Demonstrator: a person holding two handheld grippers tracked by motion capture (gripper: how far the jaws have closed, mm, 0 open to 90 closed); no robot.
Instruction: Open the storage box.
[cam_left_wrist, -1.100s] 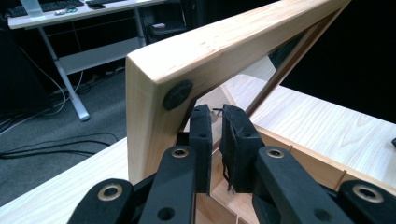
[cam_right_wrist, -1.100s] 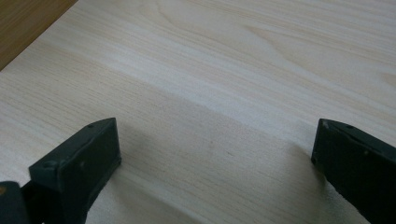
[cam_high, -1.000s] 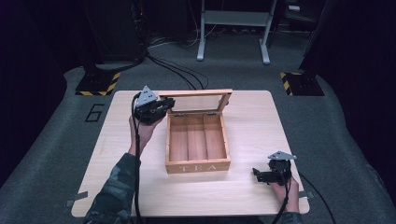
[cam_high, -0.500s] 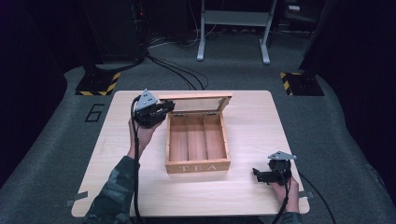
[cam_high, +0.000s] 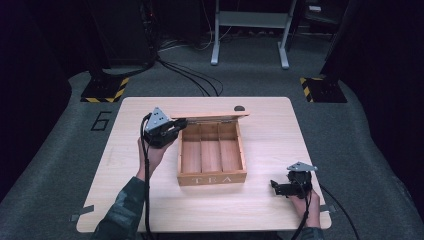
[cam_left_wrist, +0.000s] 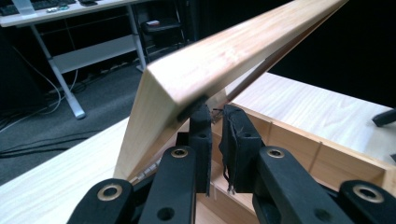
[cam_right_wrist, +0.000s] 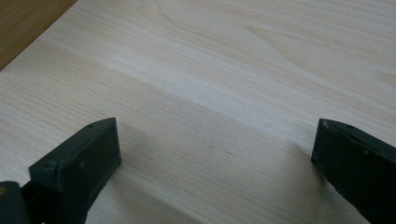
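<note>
A wooden tea box (cam_high: 212, 177) with three bare compartments stands in the middle of the table, its hinged lid (cam_high: 210, 118) tilted up at the back. My left gripper (cam_high: 179, 123) is at the lid's left corner. In the left gripper view the lid (cam_left_wrist: 233, 51) slants overhead, its corner resting on the tips of the left gripper (cam_left_wrist: 217, 112), whose jaws are shut with nothing between them; the box wall (cam_left_wrist: 299, 140) lies just beyond. My right gripper (cam_high: 277, 187) rests near the table's front right, and in its own view the right gripper (cam_right_wrist: 215, 140) is open over bare wood.
The light wooden table (cam_high: 280, 135) has a small dark spot (cam_high: 239, 107) at its back edge. Black-and-yellow striped bases (cam_high: 102, 90) (cam_high: 320, 89), cables (cam_high: 190, 75) and a grey frame's legs (cam_high: 250, 30) sit on the floor behind.
My left gripper has sunk a little toward the box, and the lid's free edge has come down with it. The right gripper has not moved.
</note>
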